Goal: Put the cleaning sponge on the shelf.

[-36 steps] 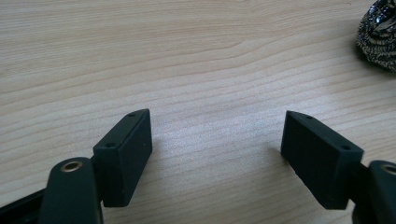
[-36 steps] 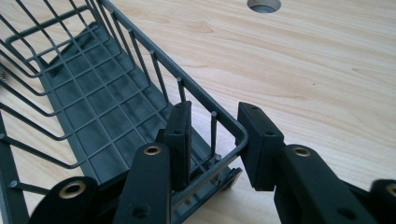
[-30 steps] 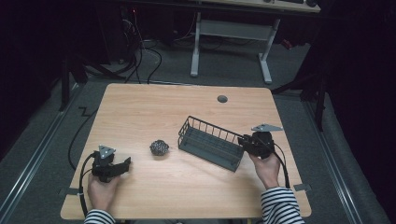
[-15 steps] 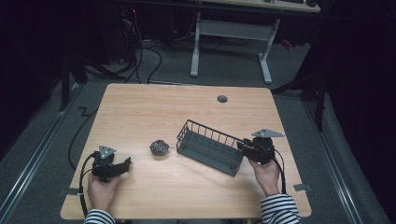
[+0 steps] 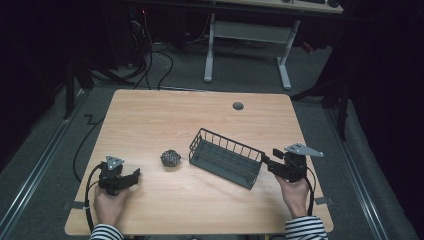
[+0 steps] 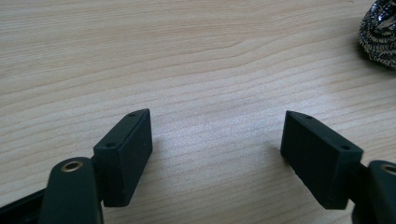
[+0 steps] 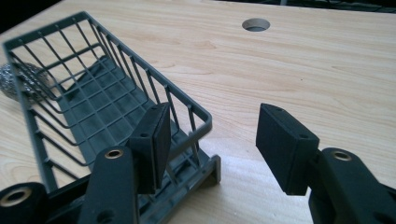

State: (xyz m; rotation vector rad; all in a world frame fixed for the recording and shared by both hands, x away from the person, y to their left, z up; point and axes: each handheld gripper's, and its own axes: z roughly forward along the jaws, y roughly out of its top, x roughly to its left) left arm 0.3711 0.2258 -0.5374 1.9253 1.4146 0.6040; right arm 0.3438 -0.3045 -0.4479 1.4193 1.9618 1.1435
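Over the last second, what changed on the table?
The right gripper let go of the wire basket: its jaws have just been opening, the basket's corner still between them but unpressed, and the hand drew back a little toward the table's right edge. The basket shifted slightly with it beforehand. The left gripper, open and empty, and the steel scourer stayed put.

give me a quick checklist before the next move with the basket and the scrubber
1. Right gripper let go of wire basket: ok, its jaws have just been opening, the fingers stand apart with the basket's corner between them, not pressed.
2. Basket sits flat on table: ok.
3. Basket empty: ok.
4. Steel wool scrubber free on the table, left of the basket: ok.
5. Left gripper open, nothing between its fingers: ok.
6. Scrubber lined up with the left gripper: not ok, it lies off to one side.
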